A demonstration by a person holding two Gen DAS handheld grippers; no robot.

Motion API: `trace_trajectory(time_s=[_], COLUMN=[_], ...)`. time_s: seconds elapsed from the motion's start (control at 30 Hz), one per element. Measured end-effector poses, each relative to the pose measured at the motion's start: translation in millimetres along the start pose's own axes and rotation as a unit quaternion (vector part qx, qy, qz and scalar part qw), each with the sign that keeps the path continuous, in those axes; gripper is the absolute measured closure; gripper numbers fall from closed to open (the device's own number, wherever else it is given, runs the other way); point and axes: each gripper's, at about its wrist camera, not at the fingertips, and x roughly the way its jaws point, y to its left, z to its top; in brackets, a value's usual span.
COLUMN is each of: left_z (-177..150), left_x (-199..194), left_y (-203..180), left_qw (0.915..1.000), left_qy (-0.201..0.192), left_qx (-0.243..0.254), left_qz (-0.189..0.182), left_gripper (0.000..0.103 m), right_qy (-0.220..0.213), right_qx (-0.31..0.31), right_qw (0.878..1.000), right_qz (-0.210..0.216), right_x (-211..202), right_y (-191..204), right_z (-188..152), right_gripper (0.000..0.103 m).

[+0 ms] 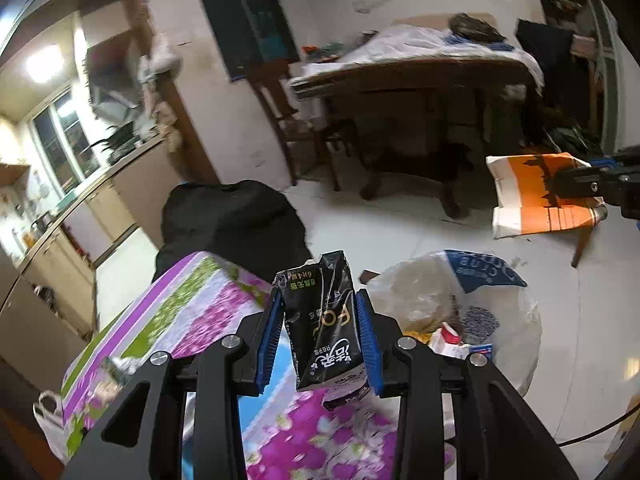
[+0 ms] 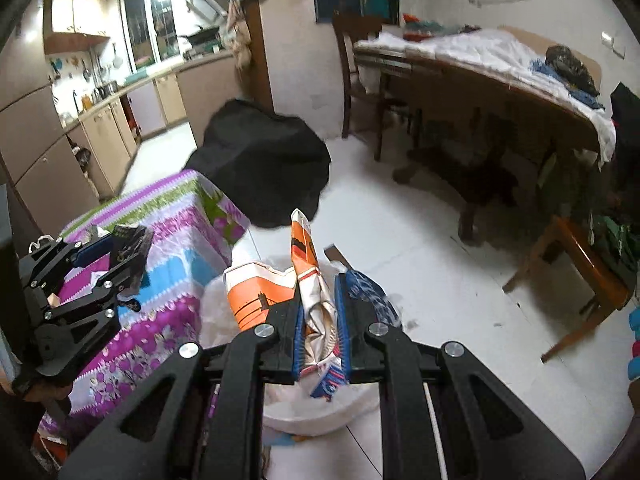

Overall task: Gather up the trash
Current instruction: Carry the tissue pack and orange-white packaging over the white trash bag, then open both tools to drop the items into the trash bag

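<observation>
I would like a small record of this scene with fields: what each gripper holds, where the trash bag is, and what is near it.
left gripper: shut on a black drink carton, held upright between the blue fingers
right gripper: shut on an orange and white wrapper, crumpled
trash bag: clear plastic, open, on the white floor, already holding some rubbish
beside the bag: a surface with a floral cloth, a black cloth at its far end
background: wooden table
</observation>
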Motion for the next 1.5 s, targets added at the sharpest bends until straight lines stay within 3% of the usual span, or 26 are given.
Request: trace_trajectory(time_s=[0.33,0.5,0.9,1.5], left_z=[27,31,8,-10], left_x=[50,72,108,123], left_y=[-42,-52,-63,-60], left_qw=[0.9972,0.9956,0.9918,0.9891], left_qy=[0.030,0.045,0.074,0.100], left_qx=[0.043,0.060,0.082,0.084], left_qz=[-0.053,-0.058,-0.065,-0.068], left_gripper=[0.066,0.066,0.066,0.065], right_qy=[0.083,0.115,0.147,0.162], right_qx=[-0.014,-0.023,-0.040,-0.059], right_qw=[0.996,0.993,0.988,0.984], right_qz=[-0.018,-0.027,-0.037,-0.043], right_x=[25,38,55,70], right_y=[-10,-13,-13,-8], right_z=[5,7,4,4], right_gripper=[0.091,0.091,0.091,0.091])
